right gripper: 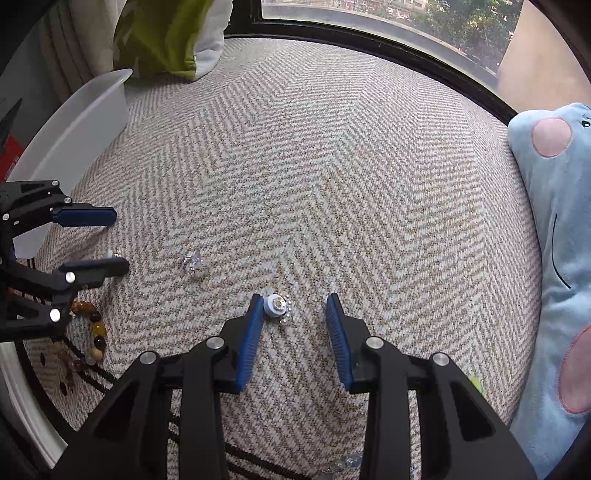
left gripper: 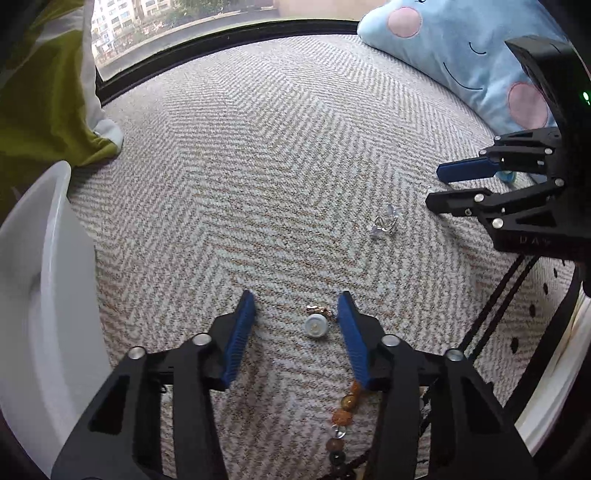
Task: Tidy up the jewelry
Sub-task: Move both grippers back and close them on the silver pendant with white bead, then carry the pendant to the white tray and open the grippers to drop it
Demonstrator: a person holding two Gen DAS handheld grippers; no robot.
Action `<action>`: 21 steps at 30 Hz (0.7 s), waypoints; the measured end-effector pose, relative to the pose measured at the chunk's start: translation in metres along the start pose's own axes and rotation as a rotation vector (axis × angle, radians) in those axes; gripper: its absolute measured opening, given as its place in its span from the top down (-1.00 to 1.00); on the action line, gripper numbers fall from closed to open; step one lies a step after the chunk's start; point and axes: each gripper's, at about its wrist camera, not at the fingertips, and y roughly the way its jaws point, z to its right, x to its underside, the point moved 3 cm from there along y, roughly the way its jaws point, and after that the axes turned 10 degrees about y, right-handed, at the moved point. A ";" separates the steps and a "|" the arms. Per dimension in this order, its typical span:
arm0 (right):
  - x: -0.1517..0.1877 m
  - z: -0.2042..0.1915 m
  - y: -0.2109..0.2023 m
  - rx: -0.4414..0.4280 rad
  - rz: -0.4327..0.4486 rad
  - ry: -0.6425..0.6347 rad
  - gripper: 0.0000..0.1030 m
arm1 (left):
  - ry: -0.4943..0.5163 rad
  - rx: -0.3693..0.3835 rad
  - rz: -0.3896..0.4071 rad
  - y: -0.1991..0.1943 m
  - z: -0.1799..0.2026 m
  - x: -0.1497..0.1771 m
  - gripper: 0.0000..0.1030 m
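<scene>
I see my left gripper (left gripper: pixel 295 306) low over the zigzag cushion (left gripper: pixel 280 166), and its blue fingers (left gripper: pixel 240 332) are spread wide with nothing pinched. Right between them lies a small round white earring (left gripper: pixel 316 326) with a bit of gold at its far side, close to the right-hand finger but I cannot tell if it touches. A bead bracelet (left gripper: pixel 341 421) with orange and brown beads lies on the cushion under that same finger, nearer to me. A little clear sparkly piece (left gripper: pixel 384 223) sits farther out, between my two grippers. My right gripper (right gripper: pixel 293 302) is low over the cushion too, fingers (right gripper: pixel 338 336) spread apart and holding nothing. A small round blue-white earring (right gripper: pixel 276 305) with tiny clear stones lies just beside the tip of its left-hand finger, and looks like it touches it. A white tub (left gripper: pixel 40 280) stands at the left edge of the cushion. A green and white pillow (right gripper: pixel 166 33) leans by the window behind the tub. A blue plush pillow (right gripper: pixel 557 236) with pink cheeks and a smile lies along the right side.
</scene>
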 end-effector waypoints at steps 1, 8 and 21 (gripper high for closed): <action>0.000 -0.002 0.000 0.006 0.001 -0.006 0.51 | 0.003 0.000 0.003 0.000 0.001 0.000 0.20; -0.001 -0.003 0.001 0.019 0.002 -0.012 0.67 | 0.026 0.015 0.001 -0.007 0.008 0.005 0.65; -0.011 -0.013 -0.047 -0.010 0.065 -0.004 0.67 | -0.052 0.034 0.101 -0.074 -0.021 0.002 0.65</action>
